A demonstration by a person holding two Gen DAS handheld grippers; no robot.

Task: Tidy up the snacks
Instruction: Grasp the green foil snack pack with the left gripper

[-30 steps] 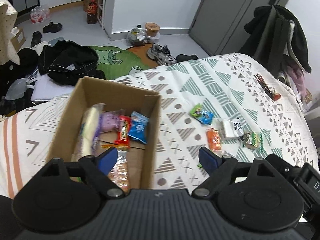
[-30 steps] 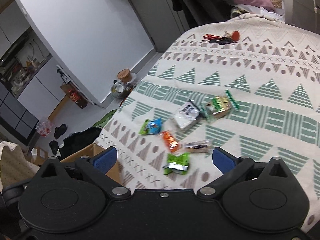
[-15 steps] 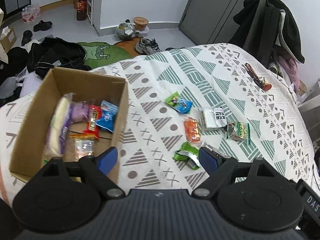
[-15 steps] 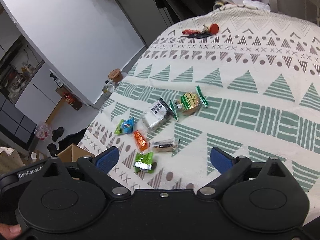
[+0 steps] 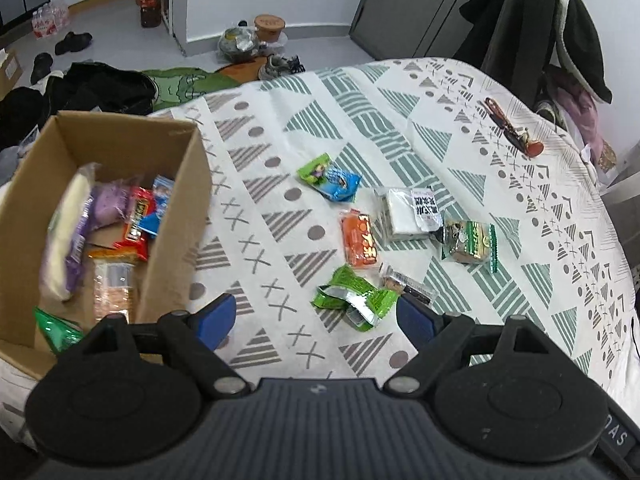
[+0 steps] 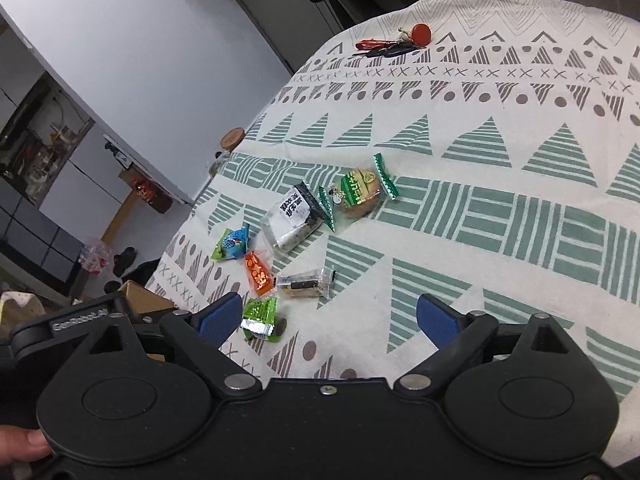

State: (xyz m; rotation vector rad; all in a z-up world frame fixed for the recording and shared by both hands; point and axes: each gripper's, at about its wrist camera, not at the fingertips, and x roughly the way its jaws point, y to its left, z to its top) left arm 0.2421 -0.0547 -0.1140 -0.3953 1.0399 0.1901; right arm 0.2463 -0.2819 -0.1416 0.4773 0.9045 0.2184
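Since a second ago the left gripper (image 5: 314, 318) has swung from above the open brown cardboard box (image 5: 188, 184) to the loose snacks; both grippers' jaws stay spread wide, empty. The crumpled green foil packet (image 5: 352, 296) lies between its blue fingertips (image 5: 214, 316), near the patterned bedspread's (image 5: 460, 152) front edge. The right gripper (image 6: 328, 316) hovers nearby.

A patterned bedspread (image 5: 460, 148) covers the bed; red-tagged keys (image 5: 514, 130) lie near its far edge; black clothes (image 5: 100, 88), shoes (image 5: 280, 66) and a green rug (image 5: 180, 84) litter the floor.
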